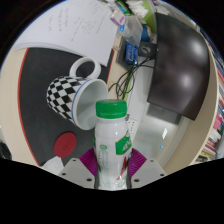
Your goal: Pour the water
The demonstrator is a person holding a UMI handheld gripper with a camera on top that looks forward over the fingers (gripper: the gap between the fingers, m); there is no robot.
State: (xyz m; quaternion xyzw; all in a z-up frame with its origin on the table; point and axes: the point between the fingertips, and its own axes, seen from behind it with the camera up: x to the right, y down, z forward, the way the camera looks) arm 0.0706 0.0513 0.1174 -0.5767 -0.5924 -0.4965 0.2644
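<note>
A white plastic bottle (112,145) with a green cap and a green label stands between my fingers, and my gripper (113,166) is shut on it, both magenta pads (91,161) pressing its sides. The bottle is held tilted, its cap close to the rim of a black-and-white checkered mug (76,94). The mug rests on a dark mat (35,110) just beyond the bottle, its white handle pointing away. I cannot see any water.
A small red round lid (65,144) lies on the mat to the left of the bottle. Beyond the mug are white papers (70,30), a tangle of cables with a small blue device (132,52), and a dark panel (180,70) to the right.
</note>
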